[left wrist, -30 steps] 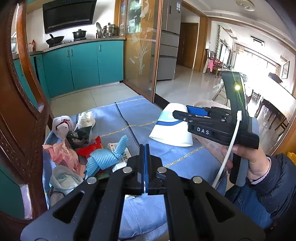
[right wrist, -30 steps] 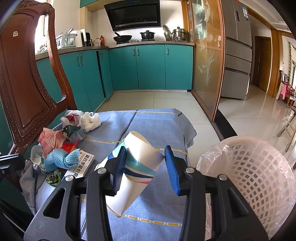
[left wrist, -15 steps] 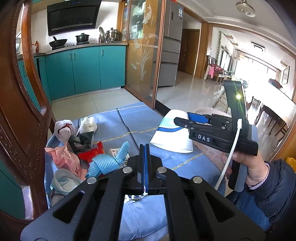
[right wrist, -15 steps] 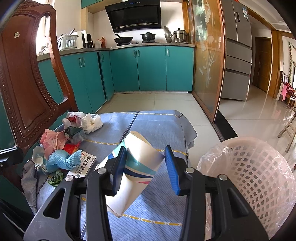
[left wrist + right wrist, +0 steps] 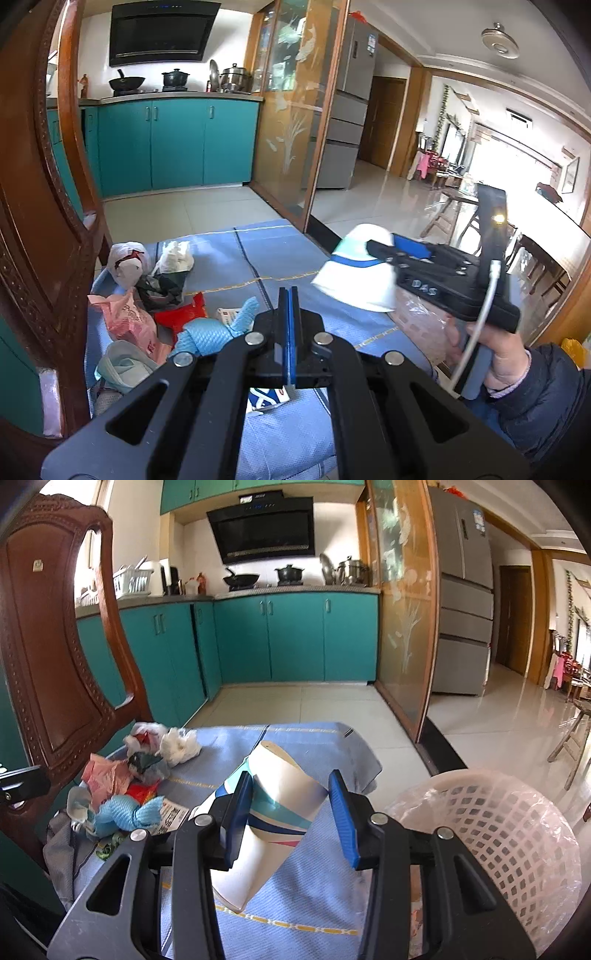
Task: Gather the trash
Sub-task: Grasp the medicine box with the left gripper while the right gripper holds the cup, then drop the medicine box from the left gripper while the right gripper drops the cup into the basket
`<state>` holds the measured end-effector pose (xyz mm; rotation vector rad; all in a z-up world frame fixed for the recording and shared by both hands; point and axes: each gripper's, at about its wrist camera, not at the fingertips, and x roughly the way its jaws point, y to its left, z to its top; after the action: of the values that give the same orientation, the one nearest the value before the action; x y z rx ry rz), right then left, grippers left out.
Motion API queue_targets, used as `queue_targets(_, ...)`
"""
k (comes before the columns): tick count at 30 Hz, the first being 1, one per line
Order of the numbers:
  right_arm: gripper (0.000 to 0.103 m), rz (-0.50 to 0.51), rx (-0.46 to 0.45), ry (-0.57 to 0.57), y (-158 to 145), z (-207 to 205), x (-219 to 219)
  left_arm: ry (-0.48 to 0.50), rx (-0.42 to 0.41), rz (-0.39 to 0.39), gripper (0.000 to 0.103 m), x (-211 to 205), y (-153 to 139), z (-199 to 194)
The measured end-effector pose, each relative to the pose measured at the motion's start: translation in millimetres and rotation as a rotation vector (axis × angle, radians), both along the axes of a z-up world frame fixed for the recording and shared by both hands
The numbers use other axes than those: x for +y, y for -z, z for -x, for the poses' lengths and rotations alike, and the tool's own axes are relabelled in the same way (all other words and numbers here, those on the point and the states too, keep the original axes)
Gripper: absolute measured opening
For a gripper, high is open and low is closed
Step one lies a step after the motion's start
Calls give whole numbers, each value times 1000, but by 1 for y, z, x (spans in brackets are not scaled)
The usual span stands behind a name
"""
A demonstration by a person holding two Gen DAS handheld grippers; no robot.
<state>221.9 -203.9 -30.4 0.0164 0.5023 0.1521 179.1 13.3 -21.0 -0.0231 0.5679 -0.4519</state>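
Two pairs of tongs here, going left to right: a carved wooden chair back [image 5: 55, 657] hems in the far left edge, and the trash pile [image 5: 122, 794] (pink bag, blue cloth, white tissue wad) is bunched against it on the blue-cloth worktop [image 5: 306, 886]. The left tongs [image 5: 289, 325] are pressed together with nothing in them, hovering by the pile. The middle of the cloth is open room. The right tongs [image 5: 291, 812] are pinching a paper cup [image 5: 273, 812], tilted and lifted off the cloth. Just right of the worktop edge sits a white lattice bin [image 5: 498, 830] with a plastic liner. Compared to a second ago, the cup is a bit higher above the cloth and nearer the bin side; the pile hasn't changed.
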Motion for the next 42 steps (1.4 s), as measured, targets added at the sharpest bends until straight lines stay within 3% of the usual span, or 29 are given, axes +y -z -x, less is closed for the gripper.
queue_targets(5, 43, -7, 16, 6, 4, 0, -7, -16, 155, -90, 1, -10, 25, -21)
queue_targets(7, 43, -6, 20, 2, 4, 0, -6, -31, 249, -161, 9, -18, 46, -32)
queue_targets(9, 43, -8, 19, 0, 4, 0, -6, -37, 308, -217, 41, -25, 65, -37)
queue_targets(14, 43, -11, 16, -4, 2, 1, -6, -82, 424, -216, 64, -27, 95, -53)
queue_targets(16, 43, -7, 21, -6, 3, 0, -4, -104, 459, -218, 63, -29, 103, -58)
queue_targets(18, 43, -8, 27, -9, 4, -1, -4, -105, 472, -220, 52, -31, 107, -62)
queue_targets(22, 43, -9, 23, -6, 3, 1, -4, -114, 460, -210, 46, -31, 105, -60)
queue_targets(26, 43, -12, 20, 3, 2, 2, -9, -86, 449, -195, 45, -30, 98, -54)
queue_targets(34, 43, -13, -33, 75, -6, 15, -30, 15, 333, -144, 44, -39, 68, -27)
queue_targets(42, 43, -34, -34, 110, -6, 20, -46, 7, 300, -56, 41, -42, 56, -26)
